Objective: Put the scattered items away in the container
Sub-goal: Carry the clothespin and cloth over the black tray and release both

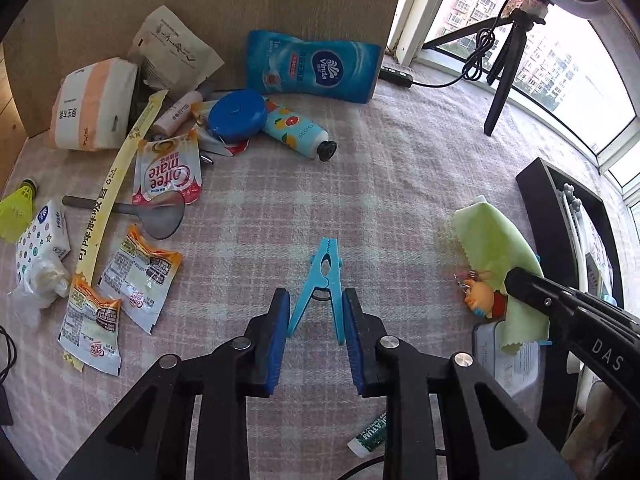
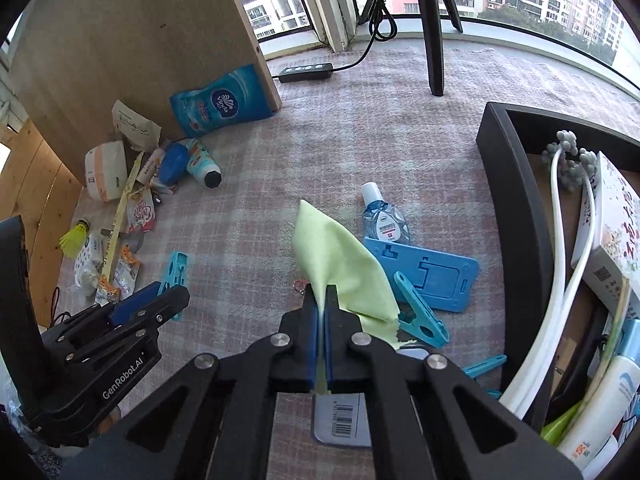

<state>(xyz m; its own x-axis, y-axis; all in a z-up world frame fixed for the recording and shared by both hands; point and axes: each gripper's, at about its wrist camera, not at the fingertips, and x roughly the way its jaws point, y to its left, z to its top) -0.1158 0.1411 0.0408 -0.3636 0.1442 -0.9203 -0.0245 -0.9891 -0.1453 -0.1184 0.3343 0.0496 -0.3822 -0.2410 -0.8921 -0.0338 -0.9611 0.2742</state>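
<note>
My left gripper [image 1: 316,300] is open, its blue pads on either side of the handle end of a blue clothes peg [image 1: 322,280] lying on the pink checked cloth; it also shows in the right wrist view [image 2: 176,268]. My right gripper [image 2: 324,300] is shut on a light green cloth [image 2: 340,264], which also shows in the left wrist view [image 1: 496,256]. The black container [image 2: 516,208] stands at the right, holding a book, white tubing and bottles.
A pile at the far left holds coffee sachets [image 1: 136,272], a tissue pack [image 1: 92,108], a blue tape measure [image 1: 238,114], a hand cream tube [image 1: 296,130] and a spoon [image 1: 160,216]. Near the container lie a blue phone stand [image 2: 432,276], a small bottle [image 2: 382,216] and another peg [image 2: 420,316]. A tripod [image 2: 434,32] stands behind.
</note>
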